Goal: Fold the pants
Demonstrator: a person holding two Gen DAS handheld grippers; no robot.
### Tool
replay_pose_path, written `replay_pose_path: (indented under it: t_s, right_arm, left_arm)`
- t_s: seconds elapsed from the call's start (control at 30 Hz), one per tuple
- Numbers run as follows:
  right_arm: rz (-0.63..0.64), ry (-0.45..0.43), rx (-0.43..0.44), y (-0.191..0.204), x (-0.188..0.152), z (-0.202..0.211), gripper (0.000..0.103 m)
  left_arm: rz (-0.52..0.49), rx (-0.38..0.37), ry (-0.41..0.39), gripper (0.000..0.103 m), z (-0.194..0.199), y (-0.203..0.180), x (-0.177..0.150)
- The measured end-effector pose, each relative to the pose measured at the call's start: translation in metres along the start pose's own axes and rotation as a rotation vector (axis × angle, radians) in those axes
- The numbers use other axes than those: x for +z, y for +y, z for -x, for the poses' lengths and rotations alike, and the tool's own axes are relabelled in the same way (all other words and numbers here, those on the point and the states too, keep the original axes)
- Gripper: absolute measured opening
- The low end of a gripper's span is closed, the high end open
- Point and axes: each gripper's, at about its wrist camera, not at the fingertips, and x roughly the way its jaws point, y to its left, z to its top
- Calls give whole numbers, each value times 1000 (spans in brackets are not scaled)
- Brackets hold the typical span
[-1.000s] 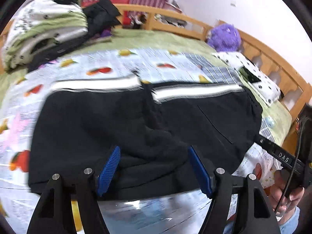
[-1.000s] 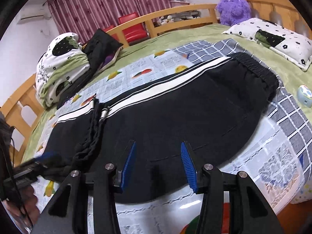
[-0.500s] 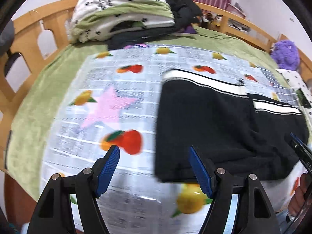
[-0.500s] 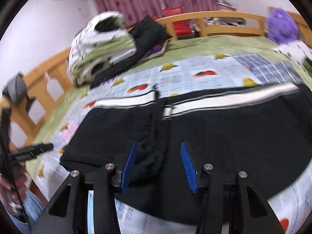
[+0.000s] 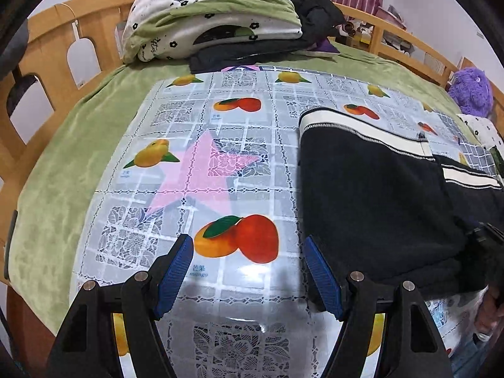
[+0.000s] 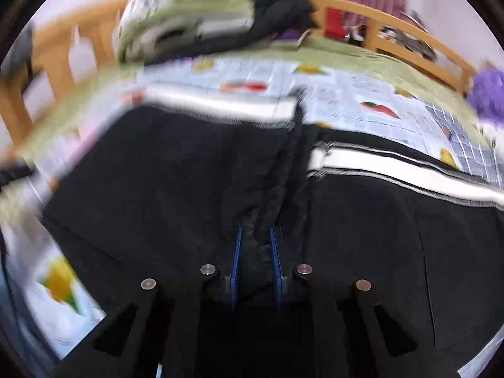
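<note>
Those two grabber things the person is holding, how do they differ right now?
The left gripper has its blue fingers spread wide; the right gripper has its fingers nearly together. The left holds nothing, above the fruit-print cloth; the right pinches a fold of the black pants. Both share black frames and blue pads.

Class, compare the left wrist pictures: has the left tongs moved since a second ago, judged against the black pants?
Yes. The left tongs have swung off the black pants toward the pants' left edge, now open over the fruit-print mat; a second ago they straddled the pants' middle.
</note>
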Motion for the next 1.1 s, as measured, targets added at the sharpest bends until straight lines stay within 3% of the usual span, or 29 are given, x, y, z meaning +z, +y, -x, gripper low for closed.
replay_pose_path:
  t_s: [0.07, 0.13, 0.27, 0.37, 0.43, 0.5, 0.57, 0.67, 0.73, 0.77, 0.8, 0.83, 0.9, 0.97, 1.0, 1.1]
  right_arm:
    - [-142, -49, 71, -27, 0, 23, 15]
    - [-202, -60, 94, -41, -11, 37, 15]
    - [-174, 48, 99, -35, -36, 26, 17]
    - [-162, 36, 103, -34, -38, 25, 28]
    - [-209, 10, 138, -43, -38, 34, 41]
    - [-238, -18, 144, -49, -34, 38, 45]
    - [-259, -24, 138, -54, -25, 32, 46]
    - [-280, 49, 162, -58, -10, -1, 46]
    - [-296, 102, 192, -57, -6, -24, 47]
    - [-297, 88, 183, -55, -5, -27, 48]
    - [-285, 81, 173, -51, -2, -29, 46]
    - [-247, 97, 166, -45, 1, -31, 24]
    - [-206, 80, 153, -42, 3, -29, 19]
    - [-262, 38, 201, -54, 0, -17, 18]
    - [-298, 18, 228, -61, -2, -10, 17]
    - [-318, -36, 243, -69, -13, 22, 17]
  left_arm:
    - [6, -16, -2, 71, 1, 1, -2]
    - [11, -28, -3, 71, 0, 2, -4]
    - [39, -64, 24, 71, -7, 6, -7]
    - [61, -105, 41, 71, -13, 9, -10]
    - [73, -139, 44, 71, -16, 8, -11]
    - [94, -191, 45, 71, -17, 7, -12]
    - [122, -252, 42, 71, -20, 8, -11]
    - [148, -331, 64, 71, -29, 6, -13]
    - [137, -346, 78, 71, -35, 1, -14]
    - [129, -340, 86, 71, -39, -3, -14]
    - [118, -346, 102, 71, -47, -7, -14]
    - [114, -362, 124, 71, -54, -10, -14]
    - [126, -375, 130, 71, -61, -15, -13]
    - [103, -438, 131, 33, -61, -23, -11]
    - [101, -454, 137, 28, -59, -26, -10]
    - [63, -461, 106, 28, -41, -35, -5]
